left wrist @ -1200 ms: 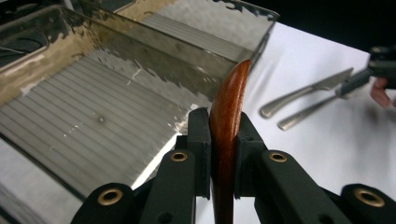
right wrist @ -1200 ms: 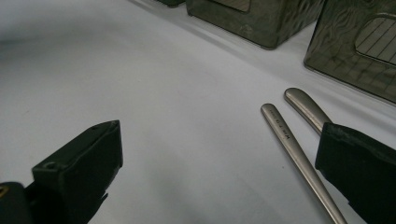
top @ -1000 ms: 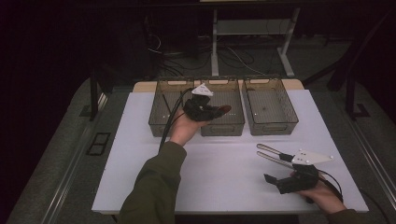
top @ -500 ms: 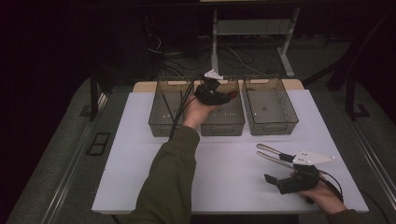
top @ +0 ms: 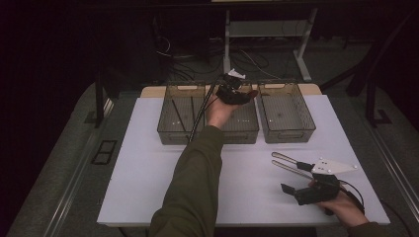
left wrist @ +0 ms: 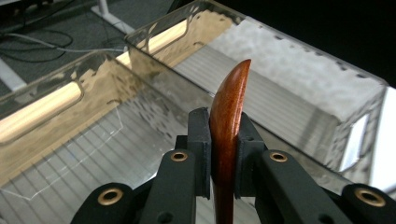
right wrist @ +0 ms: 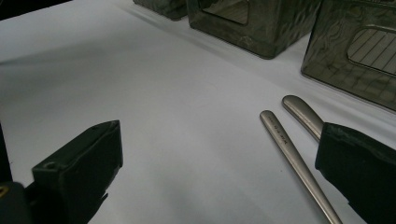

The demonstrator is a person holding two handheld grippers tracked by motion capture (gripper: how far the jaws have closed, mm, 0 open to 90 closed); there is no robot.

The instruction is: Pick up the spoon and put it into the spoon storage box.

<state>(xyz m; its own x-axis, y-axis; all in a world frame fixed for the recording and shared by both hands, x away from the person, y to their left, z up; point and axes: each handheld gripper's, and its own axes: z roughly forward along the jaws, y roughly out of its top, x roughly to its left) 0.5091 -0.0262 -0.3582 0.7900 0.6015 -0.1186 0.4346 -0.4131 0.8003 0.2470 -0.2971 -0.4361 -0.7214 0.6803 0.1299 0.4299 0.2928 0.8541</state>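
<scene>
My left gripper (top: 231, 90) hangs over the back of the middle clear bin (top: 243, 129), held out on a long green sleeve. In the left gripper view its jaws are shut on a reddish-brown wooden utensil (left wrist: 229, 107), whose rounded tip stands up past the pads (left wrist: 200, 140). Under it lie the ribbed floors of two bins (left wrist: 299, 74). My right gripper (top: 292, 181) rests low at the table's front right, open, with nothing between its jaws (right wrist: 222, 140). Two metal utensil handles (right wrist: 299, 135) lie on the white table just beside its right jaw.
Three clear bins stand in a row at the back of the white table (top: 148, 173): the left bin (top: 174, 129) holds thin dark sticks, the right bin (top: 287, 129) looks bare. The metal handles (top: 285, 164) lie at the front right. Dark floor and cables lie beyond.
My left hand has carried the wooden utensil away from me and to the right, from near the left bin to over the middle bin's back. The right hand has stayed put.
</scene>
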